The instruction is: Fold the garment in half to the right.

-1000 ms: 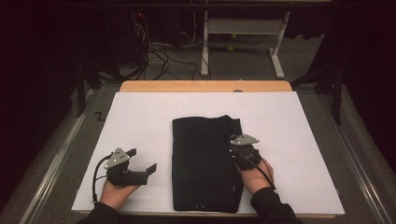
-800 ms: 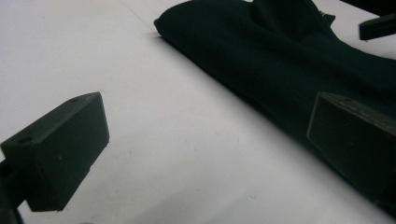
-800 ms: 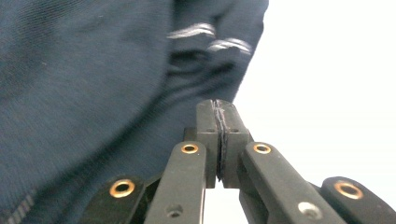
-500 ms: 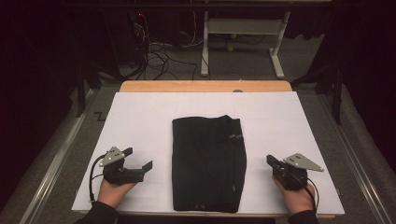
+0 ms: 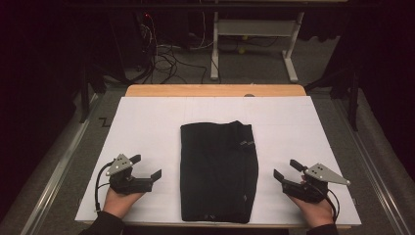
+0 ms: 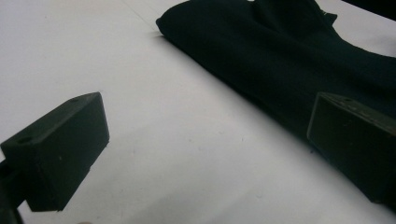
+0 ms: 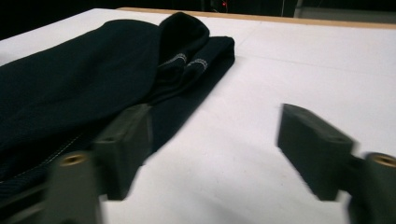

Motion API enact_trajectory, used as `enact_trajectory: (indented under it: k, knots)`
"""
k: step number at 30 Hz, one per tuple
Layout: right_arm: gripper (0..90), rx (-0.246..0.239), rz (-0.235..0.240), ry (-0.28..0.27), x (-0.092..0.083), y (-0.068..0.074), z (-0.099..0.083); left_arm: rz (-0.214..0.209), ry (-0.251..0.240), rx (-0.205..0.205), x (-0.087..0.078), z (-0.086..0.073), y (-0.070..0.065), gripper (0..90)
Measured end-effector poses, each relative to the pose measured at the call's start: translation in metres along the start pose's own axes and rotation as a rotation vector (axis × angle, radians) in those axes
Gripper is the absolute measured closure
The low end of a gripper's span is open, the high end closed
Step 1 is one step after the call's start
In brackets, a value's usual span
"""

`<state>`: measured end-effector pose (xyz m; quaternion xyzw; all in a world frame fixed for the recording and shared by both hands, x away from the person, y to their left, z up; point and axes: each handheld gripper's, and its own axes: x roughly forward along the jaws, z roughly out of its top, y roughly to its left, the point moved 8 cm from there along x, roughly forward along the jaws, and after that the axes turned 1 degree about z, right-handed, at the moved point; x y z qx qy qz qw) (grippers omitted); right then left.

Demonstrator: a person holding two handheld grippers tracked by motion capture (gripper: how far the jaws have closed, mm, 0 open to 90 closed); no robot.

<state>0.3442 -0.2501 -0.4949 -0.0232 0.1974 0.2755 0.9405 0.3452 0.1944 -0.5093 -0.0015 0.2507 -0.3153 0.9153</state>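
While the folded black garment [image 5: 218, 171] lies flat in the middle of the white-covered bench [image 5: 147, 117], both grippers rest on the sheet to either side of it, each clear of the cloth with jaws apart and holding nothing. The left gripper [image 5: 146, 166] points toward the garment's left edge, the right gripper [image 5: 285, 170] toward its right edge. The fold looks finished or nearly so, so the step in hand is probably a last check or another fold. To do that well, each gripper should come in low, slide one jaw under the layered edge, and pinch all layers together, since the stitched hem [image 7: 191, 60] at the far right corner sits slightly raised.
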Motion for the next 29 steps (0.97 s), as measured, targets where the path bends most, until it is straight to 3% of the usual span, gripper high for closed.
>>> enact_trajectory:
  k: [3, 5, 8, 11, 16, 20, 29]
  knots:
    - [7.0, 0.008, 0.010, -0.021, -0.005, 0.004, 0.004, 0.002, -0.008, -0.003, -0.003, 0.001, 0.001, 0.0]
    - [0.0, 0.021, -0.011, -0.058, -0.012, 0.004, 0.009, 0.002, -0.016, -0.007, -0.005, 0.002, 0.001, 0.0]
    - [0.0, 0.007, -0.007, -0.111, -0.026, 0.006, 0.015, 0.005, -0.024, -0.004, -0.008, 0.003, 0.001, 0.0]
    - [0.0, -0.007, -0.020, -0.123, -0.033, 0.004, 0.013, 0.007, -0.030, -0.002, -0.009, 0.005, 0.002, 0.0]
    - [0.0, 0.006, -0.030, -0.100, -0.025, -0.004, 0.006, 0.008, -0.027, 0.009, -0.007, 0.005, 0.002, 0.0]
    - [0.0, -0.015, -0.040, -0.108, -0.025, -0.004, 0.006, 0.005, -0.030, 0.020, -0.007, 0.006, 0.001, 0.0]
    - [0.0, -0.005, -0.042, -0.096, -0.023, -0.005, 0.003, -0.004, -0.038, 0.019, -0.008, 0.007, 0.001, 0.0]
